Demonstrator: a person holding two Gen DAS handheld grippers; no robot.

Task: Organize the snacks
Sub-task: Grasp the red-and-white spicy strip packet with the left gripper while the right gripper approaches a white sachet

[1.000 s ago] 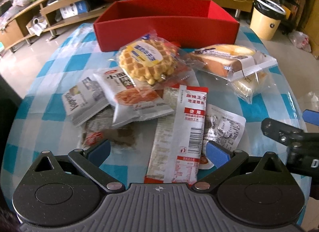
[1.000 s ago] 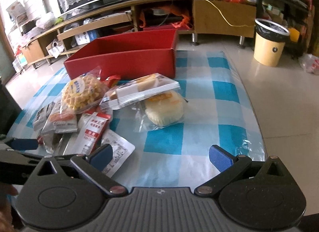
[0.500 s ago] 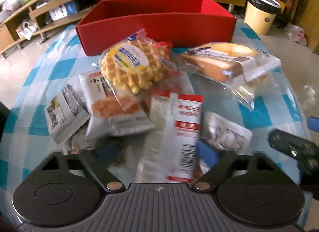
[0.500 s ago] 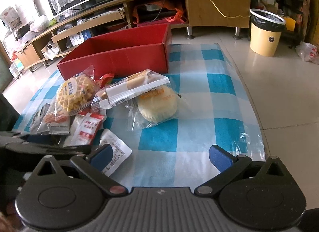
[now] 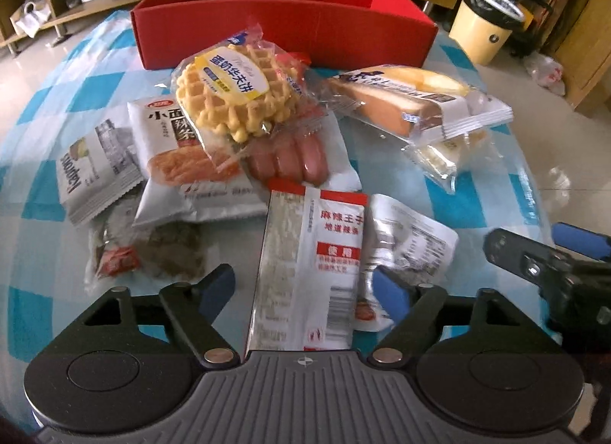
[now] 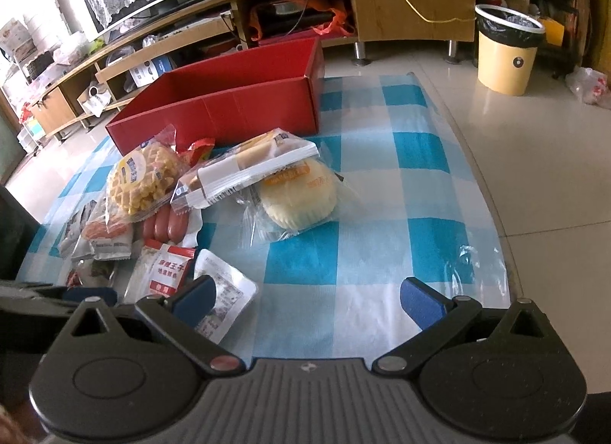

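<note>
Since a second earlier, we noted the left gripper (image 5: 303, 287) had come in closer over the snack pile; its jaws narrowed, then had just been opening again. They stood partly open astride the red-and-white sachet (image 5: 311, 264), whose near end lay between the blue pads; we saw no pad pressing on it. We found the right gripper (image 6: 307, 300) wide open and empty above the checked cloth of the bench (image 6: 382, 214), its left pad over the corner of a silver pouch (image 6: 225, 298). The snacks lay heaped on the bench in front of the red box (image 5: 282, 16): the waffle pack (image 5: 233, 88) topmost, sausages (image 5: 286, 155) under it, the sandwich bread pack (image 5: 412, 100) to the right over a round cake (image 6: 298, 195).
</note>
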